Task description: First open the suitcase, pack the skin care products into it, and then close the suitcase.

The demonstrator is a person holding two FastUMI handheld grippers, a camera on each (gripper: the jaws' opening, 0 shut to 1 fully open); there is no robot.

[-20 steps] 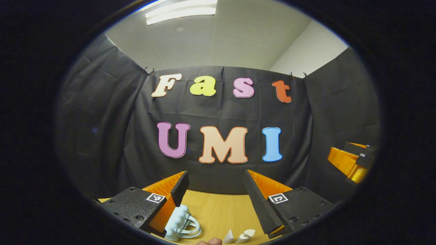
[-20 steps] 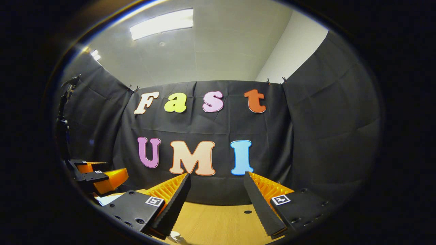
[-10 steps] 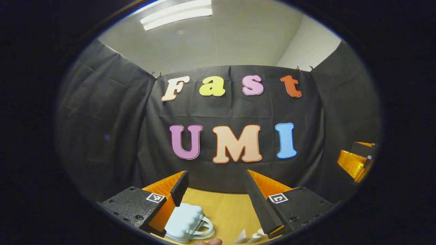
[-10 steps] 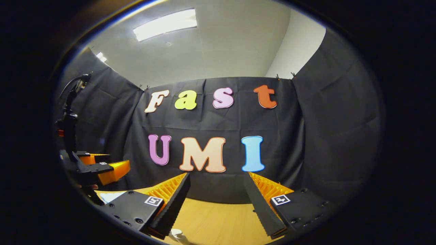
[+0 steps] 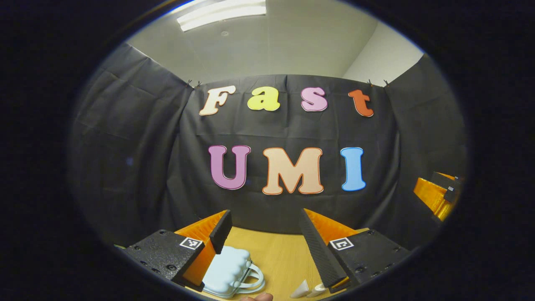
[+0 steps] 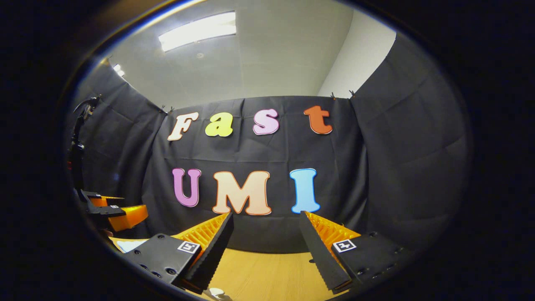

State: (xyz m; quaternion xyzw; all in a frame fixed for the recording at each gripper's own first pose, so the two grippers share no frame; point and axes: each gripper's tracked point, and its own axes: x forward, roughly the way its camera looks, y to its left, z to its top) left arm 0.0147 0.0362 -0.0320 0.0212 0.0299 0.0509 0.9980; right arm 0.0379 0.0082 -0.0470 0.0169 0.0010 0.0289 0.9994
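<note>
The left gripper [image 5: 264, 234] is pointing level and forward, its jaws standing wide apart with nothing between them. The right gripper [image 6: 264, 236] is facing the same way, likewise spread wide and gripping nothing. In the right gripper view the left gripper [image 6: 115, 211] is showing at the far left edge, and in the left gripper view the right gripper [image 5: 439, 193] is sitting at the far right. A fingertip [image 5: 257, 297] is peeking in at the bottom edge of the left gripper view

Left tongs [image 5: 264, 242], right tongs [image 6: 265, 246] — orange bodies, black screwed plates, square tag markers.
</note>
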